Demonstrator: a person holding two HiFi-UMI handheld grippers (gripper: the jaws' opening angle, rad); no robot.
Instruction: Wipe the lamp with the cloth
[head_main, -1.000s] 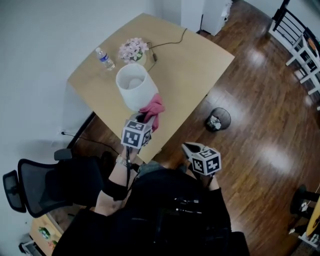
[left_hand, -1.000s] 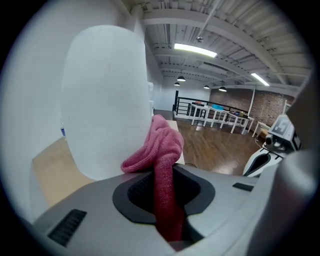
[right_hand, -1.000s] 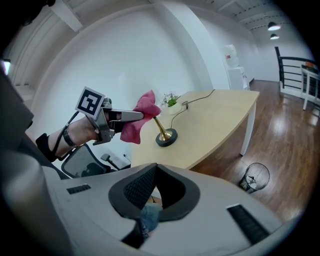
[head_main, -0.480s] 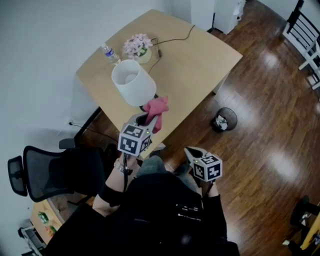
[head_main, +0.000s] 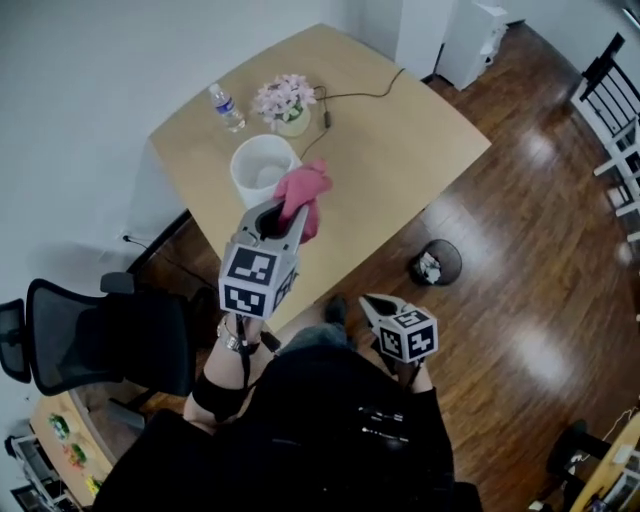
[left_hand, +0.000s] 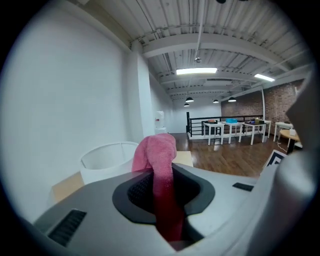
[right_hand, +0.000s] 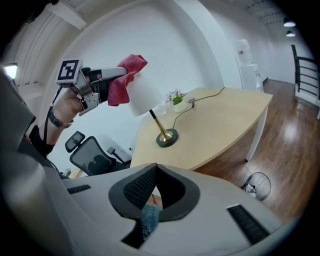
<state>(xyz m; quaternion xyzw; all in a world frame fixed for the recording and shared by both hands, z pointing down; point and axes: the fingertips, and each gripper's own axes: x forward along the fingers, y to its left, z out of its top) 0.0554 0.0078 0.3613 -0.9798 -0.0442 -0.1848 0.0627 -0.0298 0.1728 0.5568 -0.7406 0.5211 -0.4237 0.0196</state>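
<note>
Lamp (head_main: 262, 172) shade rim met by pink cloth (head_main: 302, 188), clamped in left gripper (head_main: 278, 215); wiping judged barely started, most of shade left; right gripper (head_main: 378, 300) held closed, empty.

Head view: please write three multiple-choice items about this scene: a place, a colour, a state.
1. Where does the waste bin stand? A. on the floor beside the table B. on a shelf C. on a sofa
2. What colour is the cloth? A. blue B. pink C. white
3. How is the left gripper? A. open, empty B. lying on the table C. shut on the cloth
Key: 1 A, the bin stands on the wood floor; 2 B, it shows pink in the head view; 3 C, its jaws pinch the cloth.
</note>
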